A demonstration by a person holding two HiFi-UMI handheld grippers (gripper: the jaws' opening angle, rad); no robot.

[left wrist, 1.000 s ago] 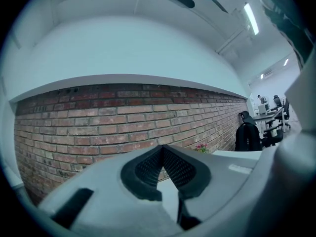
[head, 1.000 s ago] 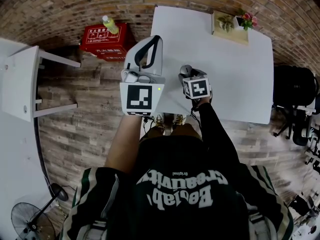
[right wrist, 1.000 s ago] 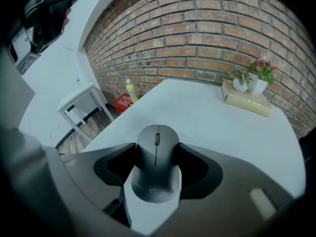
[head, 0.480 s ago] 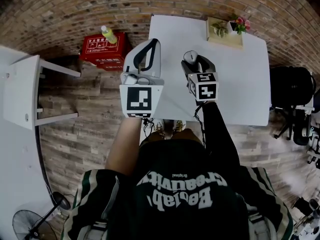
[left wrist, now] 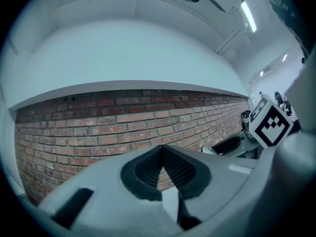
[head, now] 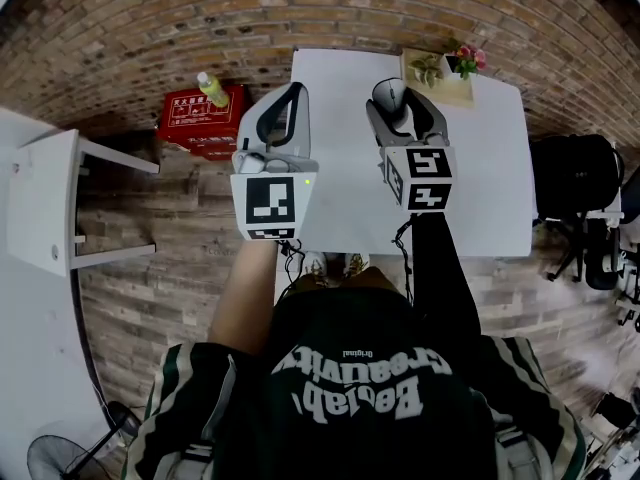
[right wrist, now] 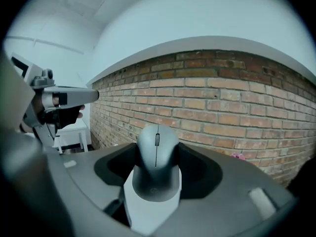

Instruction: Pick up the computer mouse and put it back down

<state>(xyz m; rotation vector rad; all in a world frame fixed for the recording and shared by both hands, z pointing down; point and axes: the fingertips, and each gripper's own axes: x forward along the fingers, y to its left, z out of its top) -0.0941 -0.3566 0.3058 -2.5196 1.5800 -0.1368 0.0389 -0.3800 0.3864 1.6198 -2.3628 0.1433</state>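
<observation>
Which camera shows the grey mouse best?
The right gripper view: the rounded grey computer mouse sits centred, clamped between the right gripper's jaws, scroll wheel visible. The head view shows it small from above; the left gripper view doesn't clearly show it.

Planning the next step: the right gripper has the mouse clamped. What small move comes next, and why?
Probably lower the right gripper toward the white table without opening the jaws. The computer mouse sits clamped between them with brick wall behind it, so the pick-up looks done and the put-down remains.
</observation>
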